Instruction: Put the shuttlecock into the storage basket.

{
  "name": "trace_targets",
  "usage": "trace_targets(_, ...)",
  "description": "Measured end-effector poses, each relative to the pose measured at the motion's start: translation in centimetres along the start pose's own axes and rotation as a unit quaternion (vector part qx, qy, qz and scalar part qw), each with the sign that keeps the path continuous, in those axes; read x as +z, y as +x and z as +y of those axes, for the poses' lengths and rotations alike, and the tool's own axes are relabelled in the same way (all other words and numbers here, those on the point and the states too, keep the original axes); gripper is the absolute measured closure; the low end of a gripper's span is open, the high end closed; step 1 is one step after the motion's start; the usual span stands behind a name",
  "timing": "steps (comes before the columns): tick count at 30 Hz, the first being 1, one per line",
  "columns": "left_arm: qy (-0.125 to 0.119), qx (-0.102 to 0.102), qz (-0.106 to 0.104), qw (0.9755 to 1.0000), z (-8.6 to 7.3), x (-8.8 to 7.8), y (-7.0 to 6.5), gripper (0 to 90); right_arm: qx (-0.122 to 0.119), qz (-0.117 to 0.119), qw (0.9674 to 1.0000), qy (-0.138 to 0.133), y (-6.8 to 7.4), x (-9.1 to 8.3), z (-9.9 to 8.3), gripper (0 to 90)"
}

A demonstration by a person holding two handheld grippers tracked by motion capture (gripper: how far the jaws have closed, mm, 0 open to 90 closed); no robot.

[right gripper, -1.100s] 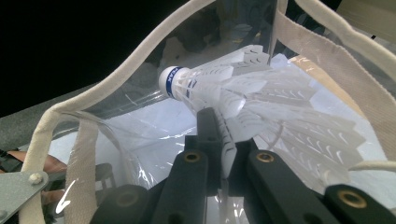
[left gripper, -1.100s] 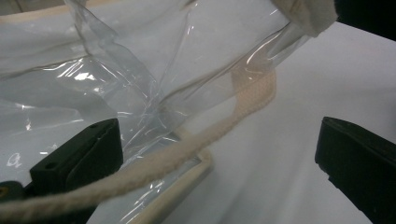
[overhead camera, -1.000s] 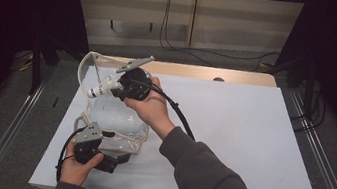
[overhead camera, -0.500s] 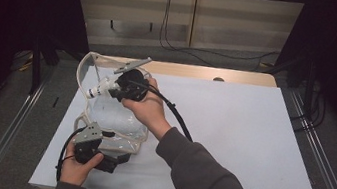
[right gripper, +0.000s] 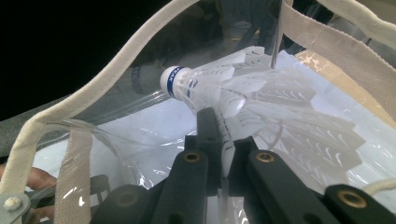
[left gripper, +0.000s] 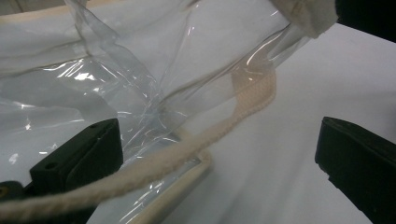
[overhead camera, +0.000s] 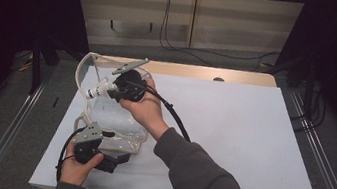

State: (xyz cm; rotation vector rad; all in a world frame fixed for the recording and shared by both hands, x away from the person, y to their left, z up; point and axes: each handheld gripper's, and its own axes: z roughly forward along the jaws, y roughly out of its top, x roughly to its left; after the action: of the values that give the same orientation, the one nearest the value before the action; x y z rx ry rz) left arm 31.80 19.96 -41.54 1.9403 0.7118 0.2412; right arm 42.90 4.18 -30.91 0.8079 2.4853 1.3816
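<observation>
A: Our right gripper (right gripper: 219, 140) has its fingers clamped on the shuttlecock (right gripper: 243, 98), at the clear bag's (overhead camera: 114, 122) mouth.

B: Our left gripper (left gripper: 215, 154) fingers stand wide; the bag's cord (left gripper: 224, 126) runs between them on the worktop (overhead camera: 241, 135).

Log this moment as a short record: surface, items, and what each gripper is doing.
surface: white table
bag: clear plastic bag with cream trim, on the table's left part
shuttlecock: white shuttlecock, blue band at its cork
right gripper: right gripper shut on the shuttlecock's feathers, at the bag's mouth
left gripper: left gripper open, jaws wide apart, at the bag's near edge
cord: cream cord lying between the left jaws
</observation>
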Motion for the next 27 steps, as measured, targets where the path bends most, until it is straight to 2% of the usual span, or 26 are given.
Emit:
trace_targets(14, 0.000, -0.002, 0.001, 1.0000, 0.02, 0.02, -0.01, 0.9, 0.009, -0.003, 1.0000, 0.000, 0.38, 0.59, -0.11, 88.2)
trace_targets(19, 0.001, -0.001, 0.000, 1.0000, 0.01, 0.02, 0.02, 0.9, 0.001, -0.009, 0.9999, 0.006, 0.47, 0.76, -0.08, 88.3)
trace_targets(27, 0.000, -0.001, 0.001, 1.0000, 0.03, 0.02, -0.01, 0.9, 0.005, -0.011, 0.9999, 0.004, 0.38, 0.77, -0.02, 88.3)
